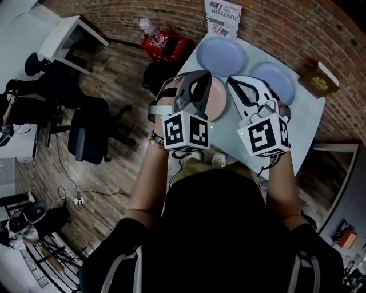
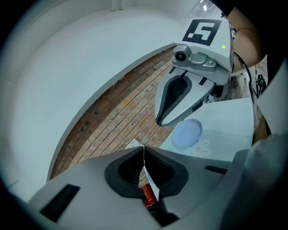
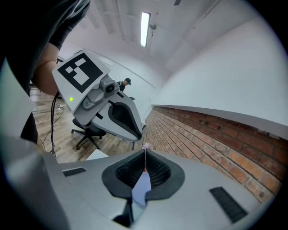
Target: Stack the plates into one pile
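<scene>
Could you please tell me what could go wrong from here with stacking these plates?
1. The left hand-held gripper and right hand-held gripper are both shut and empty; brought down like that, they would likely shove a plate rather than grip it.
2. The far blue plate lies near the table corner; a push might send it off.
3. The grippers hang close side by side over the pink plate, so they may bump.

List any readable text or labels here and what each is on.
"JUSTFOR": white package by the brick wall; its smaller print is unreadable.
Red box: white print, too blurred to read.
Brown box: label too small to read.
Marker cubes: black-and-white patterns, no words.
</scene>
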Demonstrator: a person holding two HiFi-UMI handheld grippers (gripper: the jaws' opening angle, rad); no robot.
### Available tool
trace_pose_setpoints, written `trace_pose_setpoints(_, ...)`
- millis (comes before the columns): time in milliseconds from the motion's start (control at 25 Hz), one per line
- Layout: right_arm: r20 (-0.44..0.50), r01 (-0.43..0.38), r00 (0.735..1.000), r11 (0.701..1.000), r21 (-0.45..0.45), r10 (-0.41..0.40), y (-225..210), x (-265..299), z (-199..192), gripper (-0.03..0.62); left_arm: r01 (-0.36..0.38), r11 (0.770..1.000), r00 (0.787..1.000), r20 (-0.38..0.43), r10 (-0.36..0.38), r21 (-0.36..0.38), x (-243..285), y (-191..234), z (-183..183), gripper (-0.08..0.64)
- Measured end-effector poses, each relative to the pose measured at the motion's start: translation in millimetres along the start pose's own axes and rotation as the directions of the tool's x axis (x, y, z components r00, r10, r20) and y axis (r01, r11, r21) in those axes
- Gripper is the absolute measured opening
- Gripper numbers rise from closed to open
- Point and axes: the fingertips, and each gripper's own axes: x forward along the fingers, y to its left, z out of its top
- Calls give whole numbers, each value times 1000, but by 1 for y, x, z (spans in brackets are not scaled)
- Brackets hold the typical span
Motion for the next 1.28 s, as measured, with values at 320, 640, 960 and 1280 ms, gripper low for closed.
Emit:
trace_pose_setpoints(320,-3,1,1000,1000,-12,-1,-2,-1,-2,35,49,998,999,-21,-50,-28,8,-18,-12,21)
trace_pose_setpoints(640,-17,-7,1000,1000,7,8,1,1,-8,35,77,993,985,-145,-89,-90,28,-58,-63,21)
trace_pose_setpoints(960,-32,-27,999,999,30,28,5,1,-19,35,155,981,957,-227,-178,-115,44,-108,-110,23)
trace_pose_setpoints(1280,-26,-50,998,997,55,51,5,-2,-26,35,277,951,907,-290,-305,-134,52,-162,-141,115)
